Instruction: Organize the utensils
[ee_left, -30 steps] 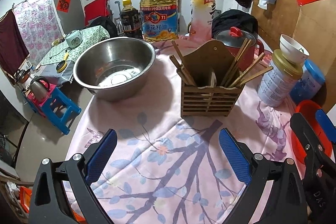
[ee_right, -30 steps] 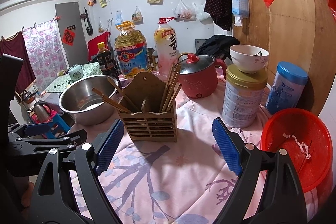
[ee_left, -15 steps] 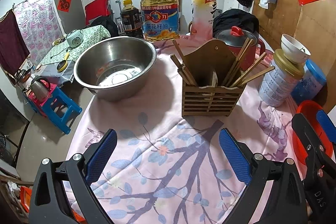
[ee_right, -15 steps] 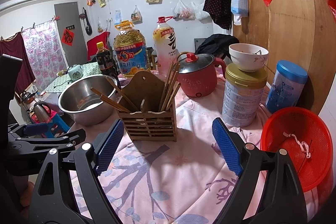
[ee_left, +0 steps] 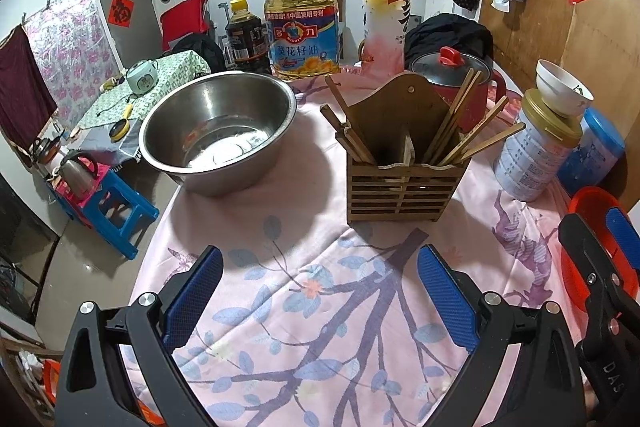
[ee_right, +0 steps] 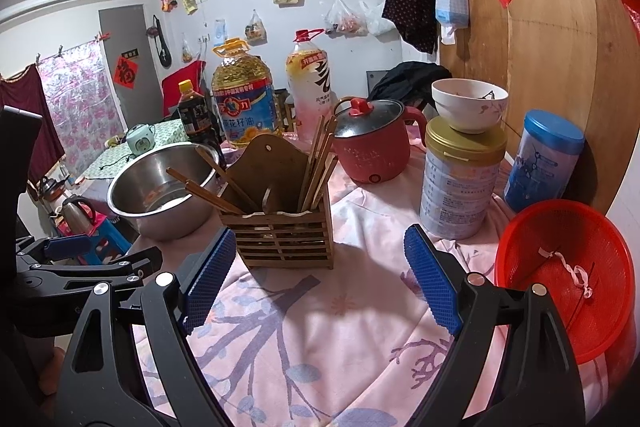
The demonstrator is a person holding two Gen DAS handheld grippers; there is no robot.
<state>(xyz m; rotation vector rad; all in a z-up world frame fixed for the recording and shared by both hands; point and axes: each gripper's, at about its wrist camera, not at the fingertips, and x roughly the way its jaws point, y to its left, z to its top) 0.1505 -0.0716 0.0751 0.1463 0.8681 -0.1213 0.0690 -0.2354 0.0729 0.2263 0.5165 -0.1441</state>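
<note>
My left gripper [ee_left: 320, 301] and right gripper [ee_right: 318, 281] both gape wide, clasping nothing. The wooden chopstick holder [ee_left: 404, 183] stands at twelve o'clock, chopsticks [ee_left: 460, 131] leaning inside, steel basin [ee_left: 218, 131] at ten.

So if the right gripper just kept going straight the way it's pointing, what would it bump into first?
Probably the tablecloth just short of the wooden holder: the right gripper tilts downward, jaws open and empty. On a shallower line it would meet the holder itself; depth is hard to judge.
</note>
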